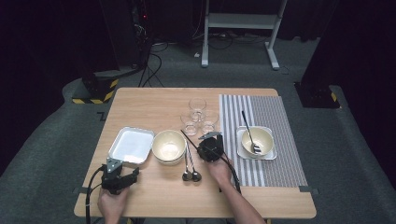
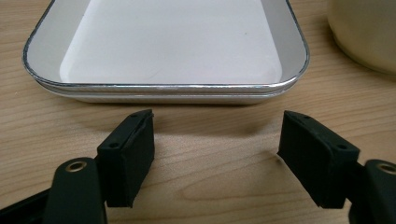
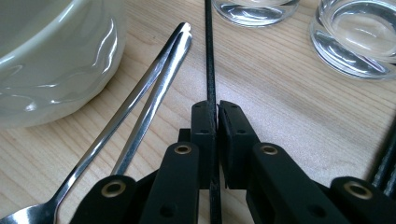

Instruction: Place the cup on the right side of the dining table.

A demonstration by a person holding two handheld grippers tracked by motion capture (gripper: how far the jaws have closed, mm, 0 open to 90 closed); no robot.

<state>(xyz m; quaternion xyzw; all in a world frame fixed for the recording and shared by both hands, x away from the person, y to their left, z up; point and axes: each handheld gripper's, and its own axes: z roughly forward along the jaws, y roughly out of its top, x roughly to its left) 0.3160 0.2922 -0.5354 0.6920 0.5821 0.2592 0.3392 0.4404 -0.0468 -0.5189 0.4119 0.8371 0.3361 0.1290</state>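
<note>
My right gripper (image 1: 204, 145) (image 3: 215, 109) is shut on a thin black utensil handle (image 3: 209, 56) (image 1: 189, 138), which runs forward along the table past its tips. Two metal spoons (image 1: 189, 164) (image 3: 154, 88) lie side by side just left of it, next to a cream bowl (image 1: 169, 145) (image 3: 46, 56). My left gripper (image 1: 120, 171) (image 2: 217, 140) stands open low over the wood with nothing between its jaws. It faces the near rim of a white enamel tray (image 1: 131, 145) (image 2: 163, 88), which seems to sit on a second one.
Three clear glasses (image 1: 197, 106) (image 3: 355, 37) stand beyond the right gripper. On the striped placemat (image 1: 275, 112) at the right, a second cream bowl (image 1: 262, 137) sits on a square plate and holds a black-handled spoon (image 1: 248, 133). A cable trails from each gripper.
</note>
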